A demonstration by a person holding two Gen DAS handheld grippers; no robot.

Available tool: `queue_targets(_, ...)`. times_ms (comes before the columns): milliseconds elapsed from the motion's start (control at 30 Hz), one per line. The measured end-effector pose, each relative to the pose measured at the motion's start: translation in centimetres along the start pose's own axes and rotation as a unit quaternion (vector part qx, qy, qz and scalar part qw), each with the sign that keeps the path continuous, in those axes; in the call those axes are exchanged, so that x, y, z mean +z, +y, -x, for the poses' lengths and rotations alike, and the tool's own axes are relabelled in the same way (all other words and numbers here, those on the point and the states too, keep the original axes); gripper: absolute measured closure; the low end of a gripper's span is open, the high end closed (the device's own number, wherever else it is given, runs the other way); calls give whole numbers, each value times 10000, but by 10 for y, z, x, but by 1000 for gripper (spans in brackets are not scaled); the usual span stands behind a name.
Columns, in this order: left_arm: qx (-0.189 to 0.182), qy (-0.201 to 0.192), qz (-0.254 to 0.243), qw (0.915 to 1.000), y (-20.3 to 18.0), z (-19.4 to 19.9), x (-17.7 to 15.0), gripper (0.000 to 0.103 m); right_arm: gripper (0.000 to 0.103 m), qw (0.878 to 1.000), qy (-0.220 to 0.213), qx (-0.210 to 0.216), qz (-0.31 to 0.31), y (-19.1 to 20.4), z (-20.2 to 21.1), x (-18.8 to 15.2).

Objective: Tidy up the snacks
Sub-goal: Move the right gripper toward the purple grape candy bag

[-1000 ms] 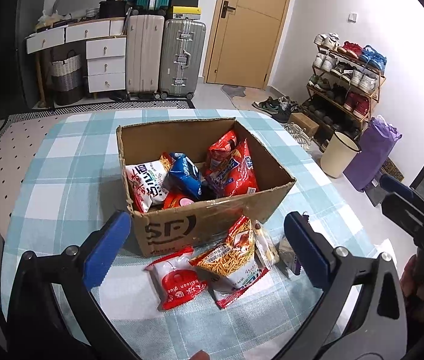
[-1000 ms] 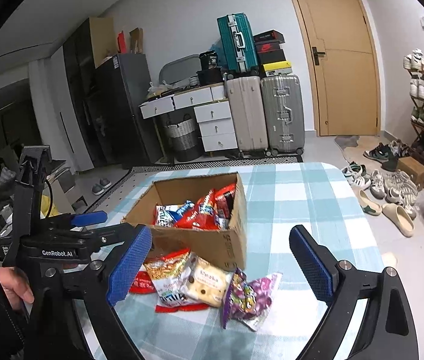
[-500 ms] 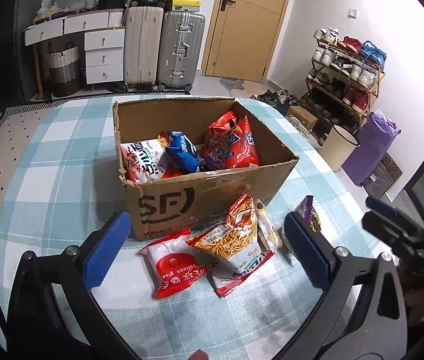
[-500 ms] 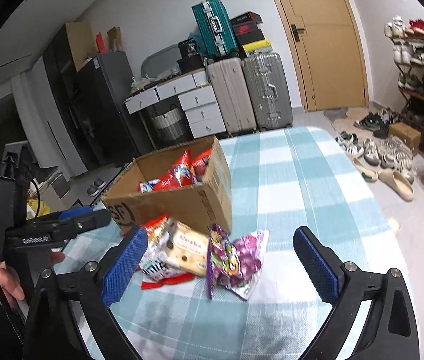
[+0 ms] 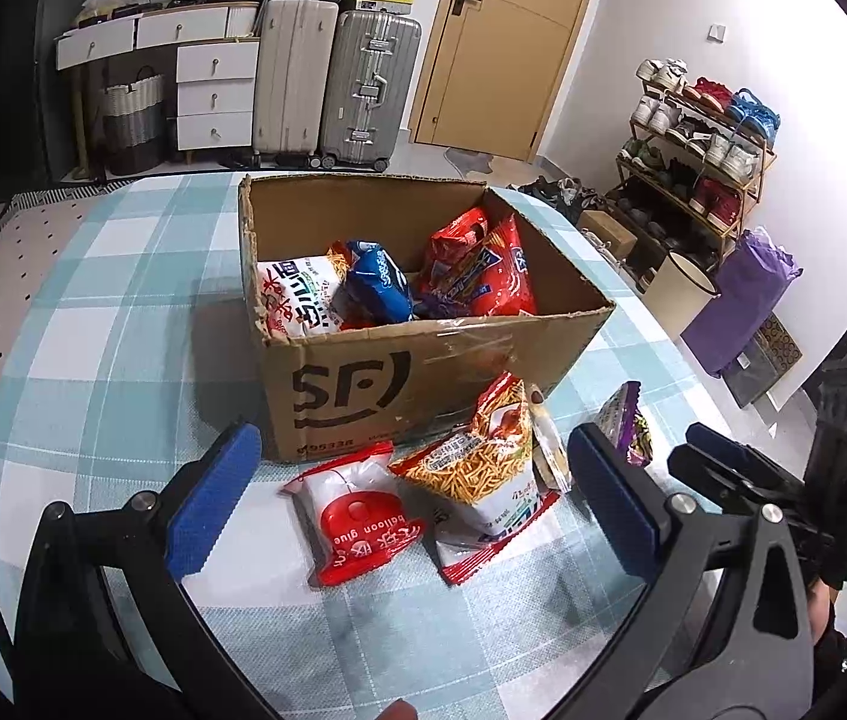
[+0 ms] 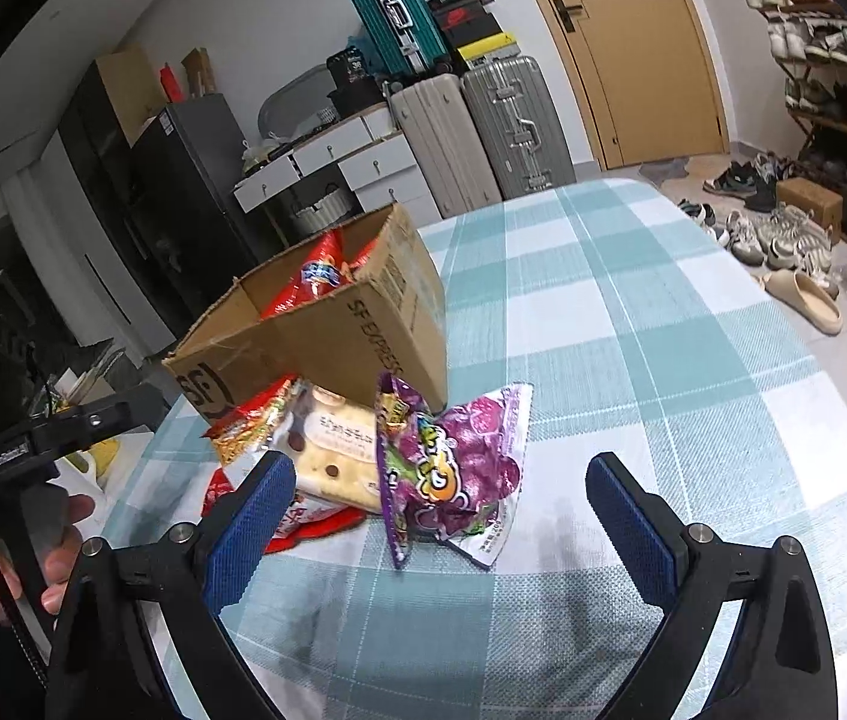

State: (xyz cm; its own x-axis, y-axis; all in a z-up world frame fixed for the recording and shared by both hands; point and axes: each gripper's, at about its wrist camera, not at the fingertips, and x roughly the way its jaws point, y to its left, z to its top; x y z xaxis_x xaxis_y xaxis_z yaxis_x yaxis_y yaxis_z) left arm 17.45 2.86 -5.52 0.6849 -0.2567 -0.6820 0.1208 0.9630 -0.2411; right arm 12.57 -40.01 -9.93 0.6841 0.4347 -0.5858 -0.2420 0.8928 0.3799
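Note:
A cardboard box [image 5: 399, 384] marked SF stands on the checked tablecloth and holds several snack bags, red, blue and white. In front of it lie a red-and-white balloon glue pack [image 5: 357, 516], an orange noodle-snack bag [image 5: 477, 462] and a purple candy bag [image 5: 627, 420]. My left gripper [image 5: 411, 504] hangs open above the glue pack and the noodle bag. In the right wrist view the purple candy bag [image 6: 453, 468] and a biscuit pack [image 6: 339, 450] lie just ahead of my right gripper [image 6: 441, 528], which is open with nothing between its pads.
The box [image 6: 327, 330] stands left of the right gripper's path. The table's edge [image 6: 843, 396] curves away at the right. On the floor beyond are shoes [image 6: 771, 240], a shoe rack [image 5: 699, 144], a bin [image 5: 681, 294], suitcases [image 5: 327, 78] and drawers.
Both grippers have come down toward the table, the right one more and with a roll. The loose snacks look larger and nearer. The right gripper's jaws stand slightly wider than a second ago.

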Motion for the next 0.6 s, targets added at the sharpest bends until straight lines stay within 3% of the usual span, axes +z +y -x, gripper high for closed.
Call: queue_targets(600,56,145,55,9999,9,-4,-7,1,4,9978,523,128,-387,-20,-52,6)
